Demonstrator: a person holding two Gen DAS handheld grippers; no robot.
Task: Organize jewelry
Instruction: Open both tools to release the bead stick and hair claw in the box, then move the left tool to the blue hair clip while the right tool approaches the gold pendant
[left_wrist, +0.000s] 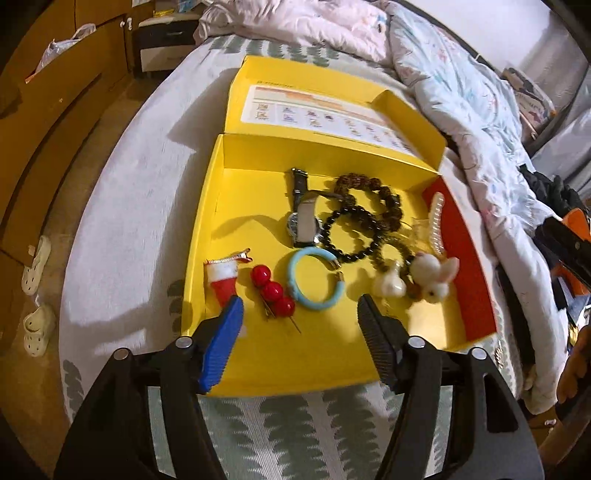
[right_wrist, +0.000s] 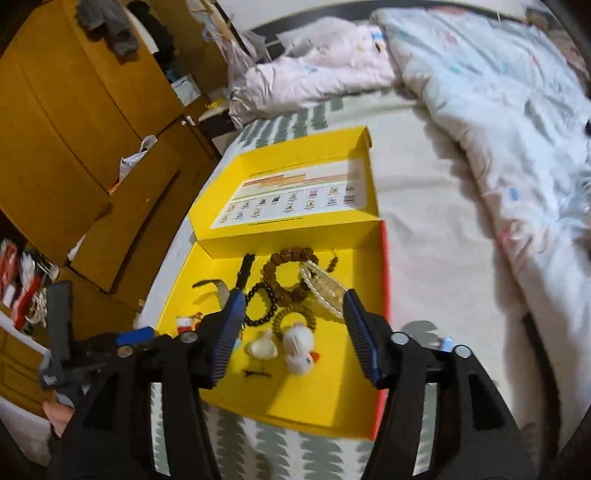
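Your left gripper and right gripper both hang above the open yellow cardboard box on the bed, jaws apart, nothing between them; likely a release. All the jewelry sits inside, mid-frame: 1 light-blue plastic bangle, 1 black bead bracelet, 1 red 3-ball hairpin, 1 white fluffy duck clip.

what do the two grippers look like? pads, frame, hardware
Left gripper: black angular frame, round silver bolts at the pivots, one ribbed blue pad, one ribbed black. Right gripper: same black frame and silver bolts, both ribbed pads blue. No cables visible.
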